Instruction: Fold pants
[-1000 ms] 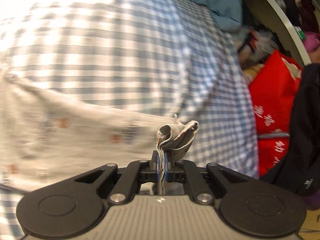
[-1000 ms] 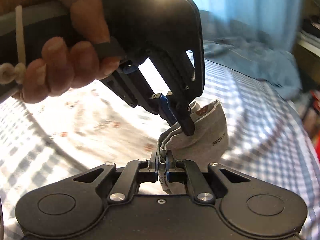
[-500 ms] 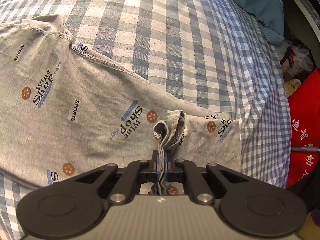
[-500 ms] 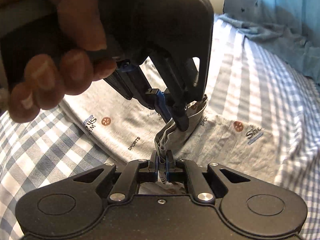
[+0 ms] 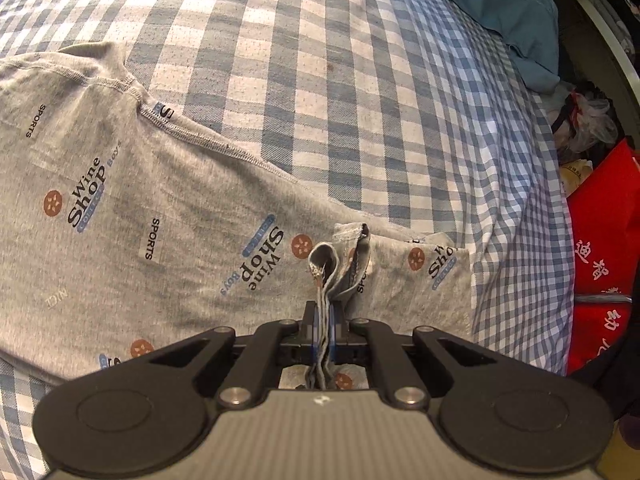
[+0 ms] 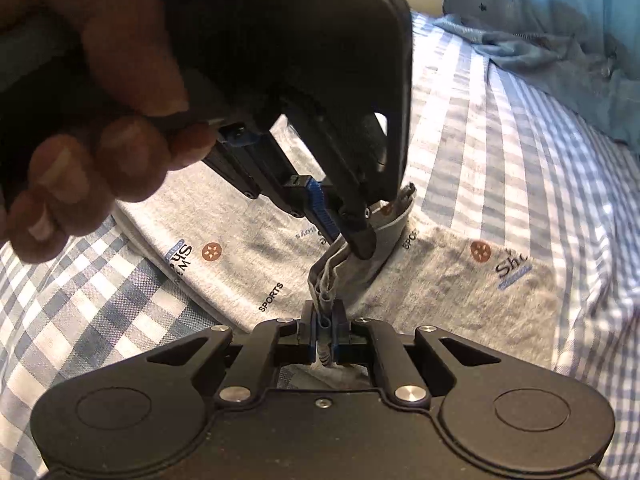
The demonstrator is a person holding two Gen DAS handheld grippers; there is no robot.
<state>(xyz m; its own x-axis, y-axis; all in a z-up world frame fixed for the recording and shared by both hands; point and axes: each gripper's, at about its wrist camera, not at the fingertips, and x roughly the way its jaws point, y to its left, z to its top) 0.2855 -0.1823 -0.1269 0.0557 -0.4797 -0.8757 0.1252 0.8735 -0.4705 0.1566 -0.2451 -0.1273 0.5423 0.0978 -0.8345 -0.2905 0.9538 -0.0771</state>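
Grey printed pants lie spread on a blue-and-white checked bedsheet, their far end reaching toward the bed's right side. My left gripper is shut on a bunched fold of the pants' edge, low over the cloth. In the right wrist view, my right gripper is likewise shut on several layers of the same pants. Just beyond it the left gripper, held by a hand, pinches the adjoining fabric. The two grippers sit close together.
A teal blanket is heaped at the far end of the bed. Beside the bed's right edge stand a red bag with printed characters, crumpled bags and dark clothing.
Both grippers came down and across with the pinched edge. The pants, lifted and blurred a second ago, now lie flat on the sheet. Little has moved in the last half second.
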